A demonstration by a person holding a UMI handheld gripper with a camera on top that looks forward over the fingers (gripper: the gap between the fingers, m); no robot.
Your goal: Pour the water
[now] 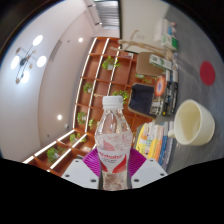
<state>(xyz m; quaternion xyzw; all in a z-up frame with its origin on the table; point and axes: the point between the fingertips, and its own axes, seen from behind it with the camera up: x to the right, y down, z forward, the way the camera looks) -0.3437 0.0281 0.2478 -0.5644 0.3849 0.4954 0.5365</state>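
Observation:
A clear plastic water bottle (112, 135) with a white cap and a red label stands between my fingers, lifted and seen against tilted surroundings. My gripper (113, 167) is shut on the bottle, both magenta pads (90, 163) pressing on its labelled middle. A cream-coloured cup (193, 122) sits to the right, beyond the fingers, its open mouth facing the bottle's side. The bottle's lower part is hidden below the fingers.
A wooden shelf unit (95, 90) with green plants in its compartments runs behind the bottle. Boxes, packets and small items (152, 95) crowd the surface by the cup. Ceiling lights (28, 55) show to the left, since the view is strongly tilted.

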